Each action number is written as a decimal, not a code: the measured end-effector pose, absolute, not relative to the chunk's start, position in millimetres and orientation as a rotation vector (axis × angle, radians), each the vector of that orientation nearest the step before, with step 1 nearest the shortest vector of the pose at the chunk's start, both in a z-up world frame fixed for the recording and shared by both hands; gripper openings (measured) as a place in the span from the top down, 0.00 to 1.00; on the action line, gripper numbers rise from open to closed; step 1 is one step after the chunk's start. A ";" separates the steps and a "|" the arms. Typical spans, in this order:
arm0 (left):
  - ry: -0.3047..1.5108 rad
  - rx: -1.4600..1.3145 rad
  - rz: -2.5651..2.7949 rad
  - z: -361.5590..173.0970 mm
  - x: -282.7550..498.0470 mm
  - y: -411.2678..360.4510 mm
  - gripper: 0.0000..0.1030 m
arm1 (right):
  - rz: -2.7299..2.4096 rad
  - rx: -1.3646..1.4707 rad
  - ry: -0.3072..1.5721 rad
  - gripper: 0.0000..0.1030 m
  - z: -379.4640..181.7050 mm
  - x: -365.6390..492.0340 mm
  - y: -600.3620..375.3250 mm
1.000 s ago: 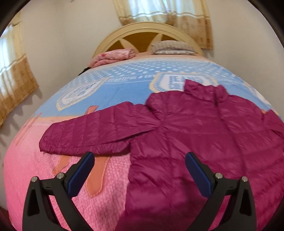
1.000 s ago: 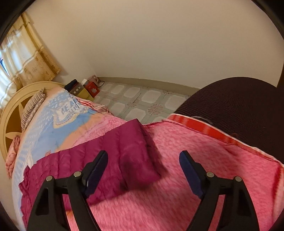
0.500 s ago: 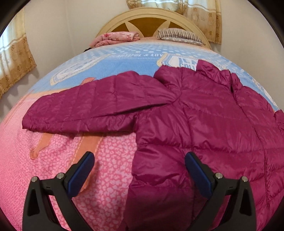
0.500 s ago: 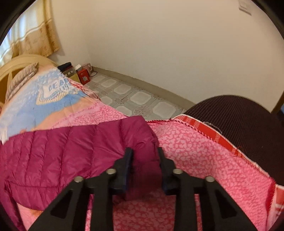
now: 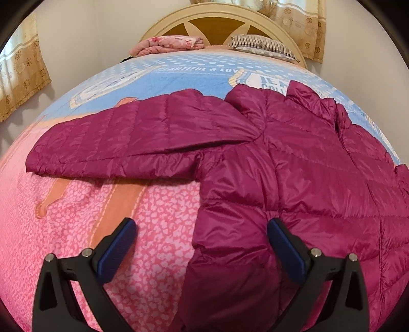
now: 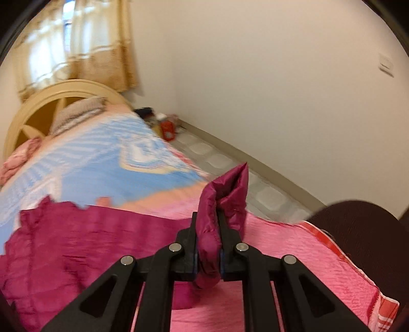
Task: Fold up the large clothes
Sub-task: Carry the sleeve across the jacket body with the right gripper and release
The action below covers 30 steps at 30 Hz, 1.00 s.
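Jacket sleeve cuff (image 6: 219, 204) is sitting clamped in the right claw (image 6: 207, 245), whose jaws have just been closing; slippery padding risks sliding out. Left claw (image 5: 202, 245) is hanging apart over the jacket (image 5: 294, 178) lying on the bed (image 5: 153, 204).

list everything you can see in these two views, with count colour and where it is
puffer jacket: 1, magenta, spread on the bed, one sleeve lying out flat, the other sleeve's cuff lifted off the bed
bedspread: 1, pink near the foot, blue towards the head, covers the bed
headboard: 1, cream and tan, at the far end
folded blanket: 1, pink floral, by the headboard
pillow: 1, striped grey, by the headboard
curtains: beige, at the windows
red box: 1, on the tiled floor beside the bed, among blurred clutter
chair back: 1, dark, by the bed's foot
left hand-held gripper: 1, black with blue pads, open over the jacket's edge
right hand-held gripper: 1, black, just closed on the cuff
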<state>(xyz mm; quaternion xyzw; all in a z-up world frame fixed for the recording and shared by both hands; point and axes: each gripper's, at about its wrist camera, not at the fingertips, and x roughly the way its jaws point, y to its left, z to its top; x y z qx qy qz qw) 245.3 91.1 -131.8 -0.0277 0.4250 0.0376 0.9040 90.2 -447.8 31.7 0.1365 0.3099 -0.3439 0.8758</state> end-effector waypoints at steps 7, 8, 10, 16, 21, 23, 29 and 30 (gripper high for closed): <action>0.848 0.018 0.094 -117.9 230.3 93.8 0.00 | -0.517 0.219 0.640 0.90 49.7 125.6 -364.2; 0.838 0.026 0.103 -114.7 226.4 96.7 0.00 | -0.482 0.208 0.643 0.91 49.7 131.2 -350.9; 0.816 0.028 0.117 -109.0 218.4 106.3 0.00 | -0.431 0.182 0.645 0.91 47.6 141.1 -325.5; 0.773 0.007 0.179 -121.7 208.0 133.5 0.00 | -0.346 0.207 0.667 0.91 21.7 164.5 -284.9; 0.824 -0.053 0.156 -130.7 216.9 139.0 0.00 | -0.336 0.238 0.716 0.91 -1.3 179.6 -276.0; 0.840 -0.043 0.150 -132.9 219.8 137.1 0.00 | -0.323 0.240 0.714 0.91 -0.5 183.1 -273.0; 0.854 -0.110 0.121 -135.9 221.3 143.7 0.00 | -0.212 0.190 0.663 0.91 31.7 207.9 -228.5; 0.856 -0.131 0.114 -136.6 221.1 146.8 0.00 | -0.189 0.186 0.657 0.91 35.2 213.2 -218.9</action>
